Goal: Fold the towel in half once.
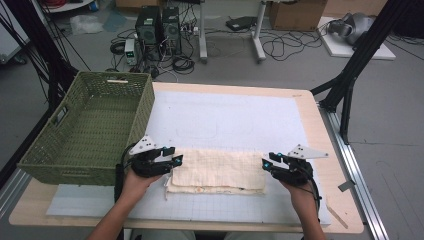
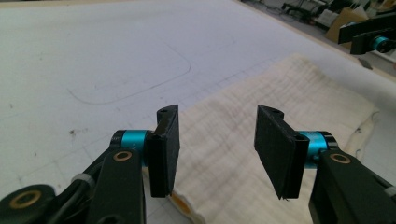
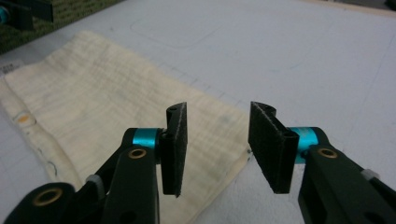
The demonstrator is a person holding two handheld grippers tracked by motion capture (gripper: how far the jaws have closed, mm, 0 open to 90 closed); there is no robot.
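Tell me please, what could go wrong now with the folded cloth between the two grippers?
Both the left gripper and the right gripper are open at the ends of the folded cloth, so a pinch may catch only the top layer and the fold could open. The green basket stands close to the left hand; a lift might bump it.

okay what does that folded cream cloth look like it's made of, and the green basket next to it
The cream cloth: likely soft cotton gauze or muslin, matte, with a fine crinkled weave and limp folded layers. The green basket: woven strands, possibly paper rope or plastic wicker, matte olive; the plaited pattern shows, but the exact fibre cannot be told.
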